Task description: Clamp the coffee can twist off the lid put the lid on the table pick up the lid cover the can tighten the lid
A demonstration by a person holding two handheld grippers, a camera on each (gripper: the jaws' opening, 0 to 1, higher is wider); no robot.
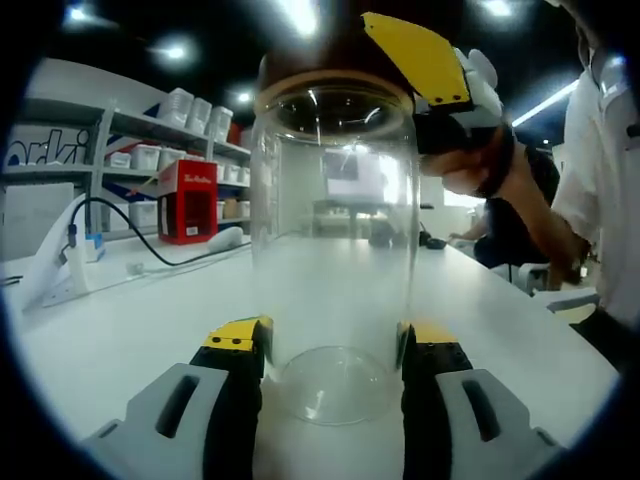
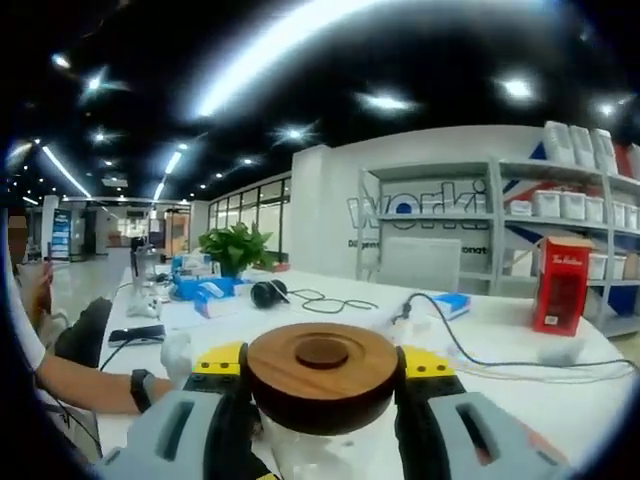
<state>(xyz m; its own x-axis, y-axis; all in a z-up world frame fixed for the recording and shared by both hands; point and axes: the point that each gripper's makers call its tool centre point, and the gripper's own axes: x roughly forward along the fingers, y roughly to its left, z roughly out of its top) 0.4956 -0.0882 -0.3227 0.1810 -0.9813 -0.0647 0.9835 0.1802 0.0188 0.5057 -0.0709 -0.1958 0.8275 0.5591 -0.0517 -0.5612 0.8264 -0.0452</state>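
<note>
Two grippers are working one clear glass coffee can [image 1: 334,250] on the white table [image 1: 120,320]. The left gripper [image 1: 332,350] is clamping its base, while the right gripper [image 2: 322,372] is gripping the wooden lid [image 2: 322,372] on top.

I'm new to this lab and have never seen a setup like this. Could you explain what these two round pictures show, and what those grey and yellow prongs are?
The prongs are the jaws of two hand-held grippers; a person carries one in each hand, and a fisheye camera rides on each.

In the left gripper view, the left gripper is shut on the base of a clear glass can standing on a white table. At the can's top you see the right gripper coming in.

The right gripper view looks along that gripper's own jaws, which clamp the round wooden lid sitting on the can.

Also on the table: a red box, black cables, and headphones.
</note>
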